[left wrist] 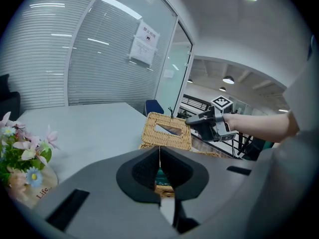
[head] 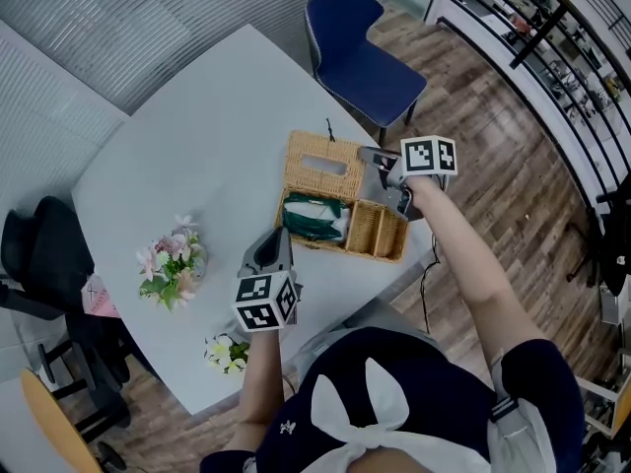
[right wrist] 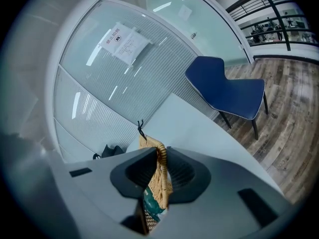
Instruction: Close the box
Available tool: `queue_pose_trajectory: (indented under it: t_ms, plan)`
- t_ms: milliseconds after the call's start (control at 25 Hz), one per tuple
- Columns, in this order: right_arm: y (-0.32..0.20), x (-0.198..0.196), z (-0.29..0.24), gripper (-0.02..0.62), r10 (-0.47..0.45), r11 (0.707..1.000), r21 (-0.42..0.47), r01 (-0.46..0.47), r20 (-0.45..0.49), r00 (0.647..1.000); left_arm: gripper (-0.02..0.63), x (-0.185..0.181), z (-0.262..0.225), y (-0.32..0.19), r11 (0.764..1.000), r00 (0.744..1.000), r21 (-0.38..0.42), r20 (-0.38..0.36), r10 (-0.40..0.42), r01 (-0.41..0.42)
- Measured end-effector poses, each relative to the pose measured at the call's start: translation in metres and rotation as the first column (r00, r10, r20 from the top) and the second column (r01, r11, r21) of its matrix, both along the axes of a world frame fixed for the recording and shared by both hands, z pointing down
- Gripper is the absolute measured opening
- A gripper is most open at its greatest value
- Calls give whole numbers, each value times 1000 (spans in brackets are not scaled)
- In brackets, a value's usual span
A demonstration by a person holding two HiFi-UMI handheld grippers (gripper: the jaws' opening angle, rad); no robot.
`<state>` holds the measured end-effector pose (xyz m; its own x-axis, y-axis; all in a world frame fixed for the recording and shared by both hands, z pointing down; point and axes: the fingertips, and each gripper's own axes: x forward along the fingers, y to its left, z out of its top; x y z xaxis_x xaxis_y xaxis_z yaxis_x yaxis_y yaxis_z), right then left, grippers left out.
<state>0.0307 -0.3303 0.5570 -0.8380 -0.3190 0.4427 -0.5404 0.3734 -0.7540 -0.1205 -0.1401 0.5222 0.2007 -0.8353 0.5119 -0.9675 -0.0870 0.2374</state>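
Box [head: 385, 235]: open, green packet [head: 314, 220] inside
Lid [head: 320, 166]: raised, far side, long axis left-right
Right hand-held gripper [right wrist: 160, 168]: clamps Lid edge
Left hand-held gripper [left wrist: 159, 156]: closed, empty

We take this for an office, most likely a meeting corner. Glass walls [left wrist: 45, 49] with horizontal blinds close it in on two sides, and a printed paper notice [left wrist: 144, 44] is stuck to one pane. A wide white surface [head: 197, 146] fills the middle, with a blue upholstered chair [head: 360, 52] standing just beyond its far corner and a black desk chair [head: 39, 254] at its left edge. The floor [head: 513, 166] is wood-look planking. Past it we see a black railing [head: 562, 37], and further off round ceiling lamps [left wrist: 228, 79] light an open hall. Small bunches of flowers [head: 170, 264] sit on the surface as decoration.
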Motion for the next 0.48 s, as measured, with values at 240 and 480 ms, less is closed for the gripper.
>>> queue_pose_trajectory:
  t_ms: [240, 480]
  plan:
    - [5, 0, -7, 63, -7, 1000, 28, 7, -4, 1000, 23, 1, -1, 6, 1000, 1000, 4, 3, -4, 4]
    - [10, 0, -13, 63, -15, 998, 54, 15, -11, 1000, 23, 2, -3, 11, 1000, 1000, 8, 0, -5, 5]
